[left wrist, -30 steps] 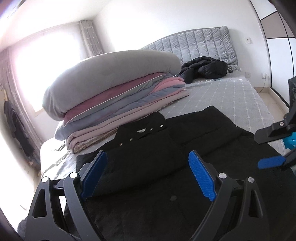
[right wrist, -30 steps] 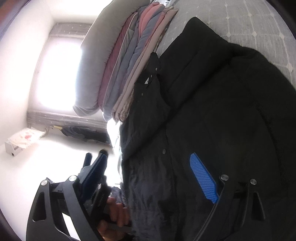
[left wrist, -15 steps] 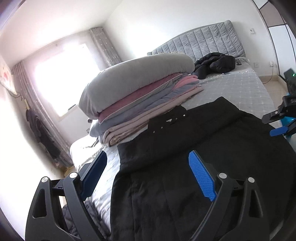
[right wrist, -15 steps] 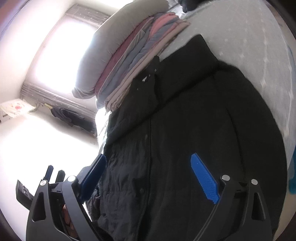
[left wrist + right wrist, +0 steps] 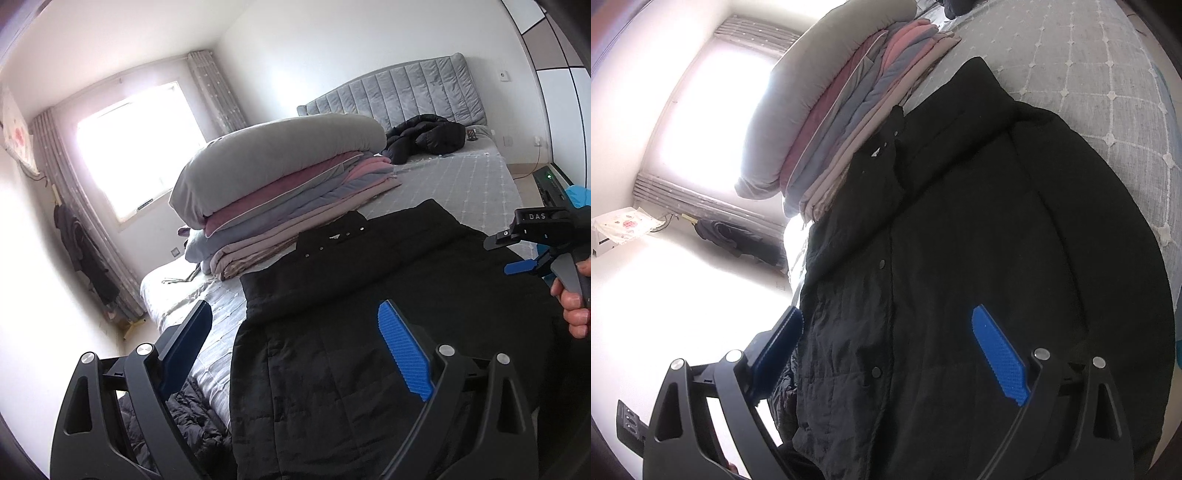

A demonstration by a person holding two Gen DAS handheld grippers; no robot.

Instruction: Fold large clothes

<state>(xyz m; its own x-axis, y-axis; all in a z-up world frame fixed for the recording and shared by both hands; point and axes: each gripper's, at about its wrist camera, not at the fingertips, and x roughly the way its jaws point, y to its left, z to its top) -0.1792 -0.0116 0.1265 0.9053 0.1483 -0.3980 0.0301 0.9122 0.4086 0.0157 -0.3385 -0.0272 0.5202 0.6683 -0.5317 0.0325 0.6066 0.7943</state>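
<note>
The left wrist view looks from above the foot of the bed [image 5: 461, 177] along its length toward the grey headboard [image 5: 399, 92], roughly level, with the black quilted coat [image 5: 369, 314] spread close below and the window [image 5: 136, 147] off to the left. At its right edge it catches the right hand-held gripper [image 5: 517, 254] side-on. The right wrist view sits nearer the same coat [image 5: 960, 258], rolled steeply sideways so the window [image 5: 713, 114] falls to the left and the bed [image 5: 1089, 74] runs up the right. Both views share the coat, the stack of folded bedding [image 5: 280, 184] [image 5: 842, 110] beyond its collar, and the window.
</note>
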